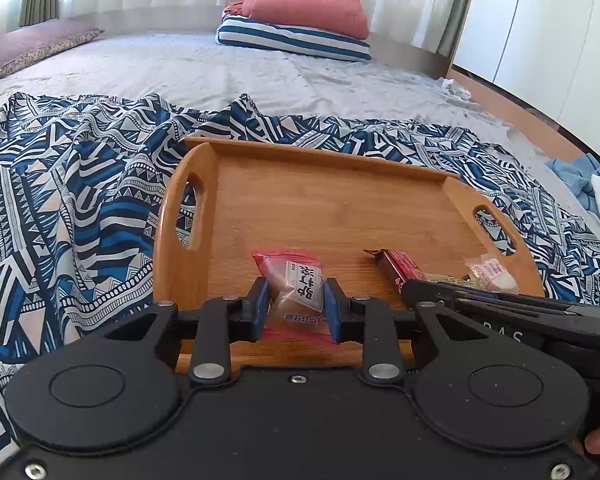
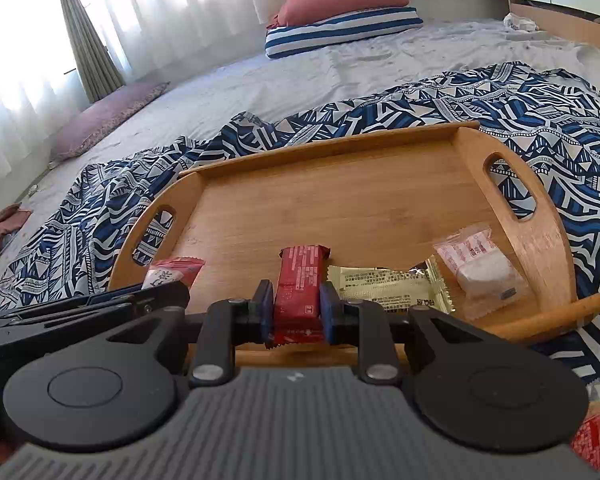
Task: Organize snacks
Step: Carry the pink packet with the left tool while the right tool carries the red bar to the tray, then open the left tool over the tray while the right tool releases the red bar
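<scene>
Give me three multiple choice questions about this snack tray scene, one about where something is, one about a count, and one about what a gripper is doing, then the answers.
1. Where does the gold packet lie?
A. On the tray, between the red bar and the pink packet
B. On the bedsheet beside the pillows
C. Under the tray

2. How many snacks are on or over the tray?
A. Two
B. Four
C. Six

3. What is the left gripper doing?
A. Hanging open over bare wood
B. Shut on the clear packet
C. Gripping the tray handle

Answers:
1. A, the right wrist view shows it flat on the wood between those two.
2. B, the clear packet, red bar, gold packet and pink packet.
3. B, its blue pads press both sides of that packet, while the right gripper pinches the red bar.
</scene>
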Demonstrator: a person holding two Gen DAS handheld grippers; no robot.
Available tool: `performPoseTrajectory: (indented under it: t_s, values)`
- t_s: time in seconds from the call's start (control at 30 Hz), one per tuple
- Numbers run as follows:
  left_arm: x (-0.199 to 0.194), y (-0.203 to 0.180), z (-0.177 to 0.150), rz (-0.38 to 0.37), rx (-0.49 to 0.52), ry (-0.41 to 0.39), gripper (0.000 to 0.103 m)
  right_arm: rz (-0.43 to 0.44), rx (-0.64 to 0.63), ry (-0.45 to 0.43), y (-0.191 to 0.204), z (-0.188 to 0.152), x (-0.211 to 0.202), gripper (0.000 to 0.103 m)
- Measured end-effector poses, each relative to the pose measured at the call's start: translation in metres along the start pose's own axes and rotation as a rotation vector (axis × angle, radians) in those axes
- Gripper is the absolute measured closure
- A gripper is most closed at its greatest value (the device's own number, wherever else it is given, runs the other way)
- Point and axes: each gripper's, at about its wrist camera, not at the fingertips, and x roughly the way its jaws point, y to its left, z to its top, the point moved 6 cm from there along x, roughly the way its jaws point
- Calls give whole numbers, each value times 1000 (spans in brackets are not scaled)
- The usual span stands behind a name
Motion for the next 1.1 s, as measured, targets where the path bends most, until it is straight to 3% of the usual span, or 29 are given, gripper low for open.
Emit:
performPoseTrajectory:
  t_s: [0.43,0.47,0.57,0.7,0.9,0.93,1.07,1.1]
  values:
    - [17,-7,1,-21,-11,9,75,-27,-6,9,-2,-5,10,74]
    - [18,-8,1,-23,-14,7,75,-19,-9,15,-1,-4,10,61]
    - [20,-8,2,-20,-22,9,75,-29,-17,3,-2,-4,5,51]
    - [21,-7,1,-25,-23,14,75,-25,-29,-20,-4,-3,-4,43]
    - [24,-8,0,-14,-22,19,75,-14,-34,-43,-7,-2,-17,39]
    - [24,-7,0,-10,-21,18,73,-12,-36,-47,-7,-2,-19,39]
    - [18,-6,3,38,-22,-2,38,-25,-65,-67,-5,-3,-23,36]
    - [16,-5,4,46,-22,-7,35,-28,-69,-69,-5,-3,-24,35]
